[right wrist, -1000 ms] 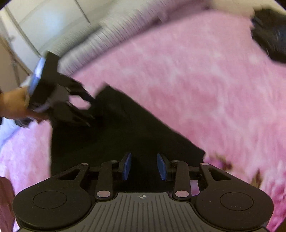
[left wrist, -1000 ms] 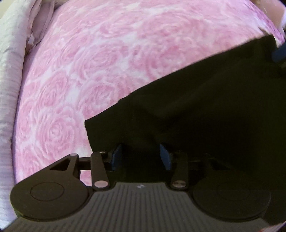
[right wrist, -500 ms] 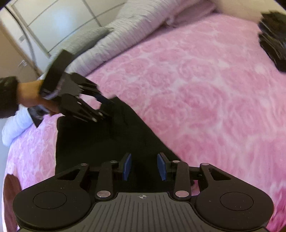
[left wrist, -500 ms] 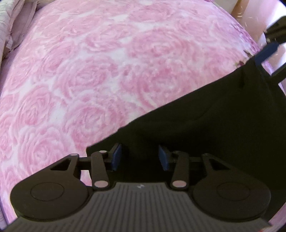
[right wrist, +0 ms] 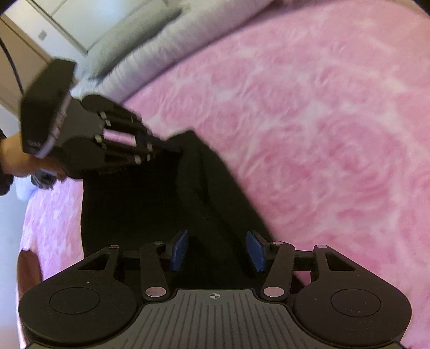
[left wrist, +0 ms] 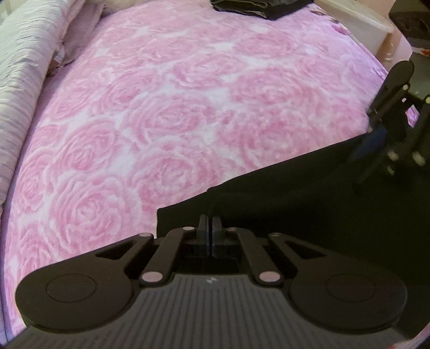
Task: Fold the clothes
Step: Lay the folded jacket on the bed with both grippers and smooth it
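— Since the earlier frame?
— Left gripper has just closed fully, jaws together on the edge of the black garment.
— Right gripper?
— Log has it narrowing; its blue pads stand visibly apart, astride a garment fold, not pressing.
— Surroundings?
— Garment lies on the pink rose bedspread; folded dark clothes at the far edge, striped pillow left.

Bedspread: pink with paler rose pattern. Garment: plain black. Pillow: pale grey, fine stripes. Gripper pads: blue. Folded stack: dark.
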`<state>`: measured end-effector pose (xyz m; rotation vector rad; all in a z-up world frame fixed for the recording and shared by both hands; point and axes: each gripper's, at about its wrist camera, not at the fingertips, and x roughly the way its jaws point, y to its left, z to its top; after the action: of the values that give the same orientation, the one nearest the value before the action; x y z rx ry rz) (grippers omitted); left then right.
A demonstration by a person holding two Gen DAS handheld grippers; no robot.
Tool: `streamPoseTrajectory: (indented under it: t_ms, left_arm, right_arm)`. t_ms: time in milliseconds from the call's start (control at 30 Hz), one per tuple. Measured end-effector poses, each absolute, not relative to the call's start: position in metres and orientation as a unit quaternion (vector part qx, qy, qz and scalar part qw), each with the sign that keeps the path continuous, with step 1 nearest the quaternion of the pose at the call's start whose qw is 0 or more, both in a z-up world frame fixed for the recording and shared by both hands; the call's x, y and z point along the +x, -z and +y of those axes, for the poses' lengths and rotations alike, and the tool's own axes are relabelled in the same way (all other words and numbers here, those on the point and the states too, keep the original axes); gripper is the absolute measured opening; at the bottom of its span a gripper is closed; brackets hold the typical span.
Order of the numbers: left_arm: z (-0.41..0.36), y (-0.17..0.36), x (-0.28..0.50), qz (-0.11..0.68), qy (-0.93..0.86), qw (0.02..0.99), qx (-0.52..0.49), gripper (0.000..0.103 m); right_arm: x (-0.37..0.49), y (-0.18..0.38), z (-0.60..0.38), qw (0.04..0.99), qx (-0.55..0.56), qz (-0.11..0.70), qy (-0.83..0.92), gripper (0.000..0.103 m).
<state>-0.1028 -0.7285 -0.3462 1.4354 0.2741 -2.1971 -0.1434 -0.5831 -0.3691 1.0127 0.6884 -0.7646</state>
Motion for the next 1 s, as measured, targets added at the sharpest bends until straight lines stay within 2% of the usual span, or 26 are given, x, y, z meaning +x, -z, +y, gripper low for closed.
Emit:
streamPoseTrajectory:
  t_ms: [67,100,133,267,400,467,567,633,867,1000]
  left_arm:
    - [-0.729,0.348,-0.099,0.106,0.804,0.261,0.523,0.000]
    - [-0.732,0.351,-0.098,0.115,0.802,0.269,0.520,0.000]
    - [-0.734,0.355,-0.097,0.123,0.800,0.278,0.517,0.000]
    - [-0.737,0.362,-0.103,0.130,0.791,0.282,0.528,0.001]
    - [-0.736,0.347,-0.097,0.127,0.797,0.289,0.516,0.002]
    - [-0.736,0.338,-0.094,0.130,0.802,0.293,0.504,0.002]
    - [-0.738,0.328,-0.090,0.144,0.810,0.292,0.488,0.005]
    - [-0.736,0.331,-0.093,0.142,0.811,0.280,0.494,0.013]
    - [-0.721,0.357,-0.102,0.110,0.803,0.242,0.534,0.013]
    - [-0.721,0.358,-0.101,0.117,0.804,0.245,0.529,0.013]
  right_arm:
    - [-0.152,0.366,-0.585,0.751,0.461,0.299,0.365,0.007]
    - [-0.155,0.368,-0.587,0.746,0.461,0.293,0.380,0.006]
    - [-0.159,0.369,-0.588,0.740,0.461,0.289,0.396,0.000]
    - [-0.166,0.376,-0.593,0.724,0.461,0.290,0.424,0.000]
    - [-0.163,0.352,-0.590,0.745,0.430,0.283,0.423,0.000]
    - [-0.152,0.341,-0.586,0.761,0.406,0.288,0.416,0.007]
    - [-0.131,0.344,-0.585,0.776,0.396,0.294,0.394,0.008]
    - [-0.120,0.353,-0.587,0.774,0.398,0.303,0.389,0.009]
    - [-0.113,0.361,-0.589,0.771,0.400,0.310,0.387,0.009]
    - [-0.120,0.364,-0.590,0.754,0.422,0.327,0.384,0.008]
